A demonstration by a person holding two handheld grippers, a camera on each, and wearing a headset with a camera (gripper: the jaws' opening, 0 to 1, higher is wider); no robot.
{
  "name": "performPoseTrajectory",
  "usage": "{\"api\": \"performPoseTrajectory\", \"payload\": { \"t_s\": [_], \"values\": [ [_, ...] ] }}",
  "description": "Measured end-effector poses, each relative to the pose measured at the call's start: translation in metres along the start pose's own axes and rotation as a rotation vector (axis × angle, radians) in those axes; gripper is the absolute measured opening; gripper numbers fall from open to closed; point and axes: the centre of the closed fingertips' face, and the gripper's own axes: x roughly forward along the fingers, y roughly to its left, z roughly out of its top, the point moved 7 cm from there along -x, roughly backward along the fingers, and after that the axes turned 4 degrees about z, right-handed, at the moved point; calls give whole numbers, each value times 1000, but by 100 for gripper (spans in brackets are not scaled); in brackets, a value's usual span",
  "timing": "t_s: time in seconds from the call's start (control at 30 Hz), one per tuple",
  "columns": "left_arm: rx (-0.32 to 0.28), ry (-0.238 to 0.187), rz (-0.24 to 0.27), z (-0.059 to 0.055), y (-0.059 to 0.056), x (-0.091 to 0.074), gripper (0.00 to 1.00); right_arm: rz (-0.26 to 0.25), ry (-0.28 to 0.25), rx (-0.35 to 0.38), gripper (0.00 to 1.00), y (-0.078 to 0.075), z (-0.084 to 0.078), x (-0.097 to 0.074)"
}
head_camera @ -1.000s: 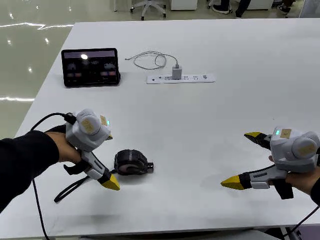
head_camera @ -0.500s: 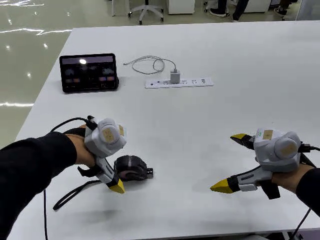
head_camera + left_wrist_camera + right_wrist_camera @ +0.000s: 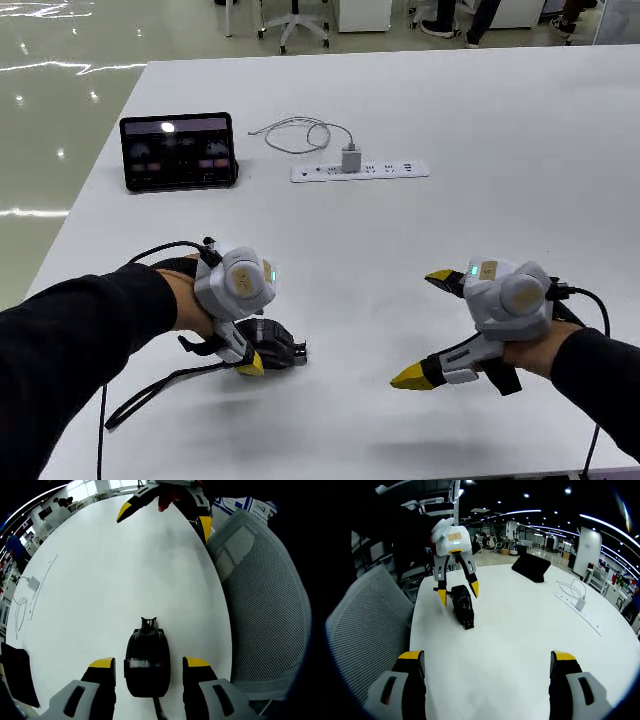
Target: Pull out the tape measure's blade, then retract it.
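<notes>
Straddling the black tape measure (image 3: 276, 345), the left gripper (image 3: 149, 666) comes down over it with its yellow-tipped jaws partly open, one on each side of the case. In the left gripper view a thin gap seems to show between each jaw and the case, so it grips nothing yet. The tape measure lies flat on the white table (image 3: 420, 230), near the front edge on the left side, with its blade fully wound in. Its blade tab (image 3: 148, 622) points right, toward the right gripper (image 3: 425, 326). That gripper hovers above the table on the right, well apart from the tape measure, with its jaws spread wide and empty. Judging from this, the task is at its first step: securing the case before any pulling begins. The next move likely calls for the left jaws to close firmly on the case. The right gripper would then need to travel left, narrow its jaws and pinch the small tab, which demands careful aim.
</notes>
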Motion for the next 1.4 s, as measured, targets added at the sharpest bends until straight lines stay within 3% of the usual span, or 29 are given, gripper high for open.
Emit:
{"api": "performPoseTrajectory", "payload": {
  "t_s": [0.07,0.13,0.17,0.4,0.53,0.6,0.63,0.67,0.73,0.83,0.97,1.1,1.4],
  "values": [
    [12,5,-14,0,-2,3,42,25,5,-40,99,2,4,6],
    [98,24,36,0,4,1,33,56,5,-71,94,4,7,11],
    [71,16,19,1,1,3,32,59,3,-73,92,4,8,13],
    [51,-12,11,-1,1,4,32,121,-6,-122,79,10,18,38],
    [52,-20,13,-2,0,4,32,167,44,-147,73,6,15,54],
    [35,-22,10,-2,0,3,31,181,49,-130,68,2,15,62],
    [37,-25,11,-2,0,3,31,223,52,-70,69,7,13,69],
    [37,-26,13,-2,-1,4,31,232,51,-46,72,8,12,73],
    [36,-31,17,-3,-1,3,31,238,63,-79,74,10,11,82],
    [31,-41,11,-3,0,3,31,244,84,-104,57,14,10,93],
    [43,-45,-2,-3,-1,3,31,256,99,-51,59,14,9,110],
    [26,-50,-1,-3,-1,2,31,254,114,-25,45,14,9,119],
    [7,-59,-3,-4,-1,2,31,288,163,-95,29,19,10,137]
  ]
}}
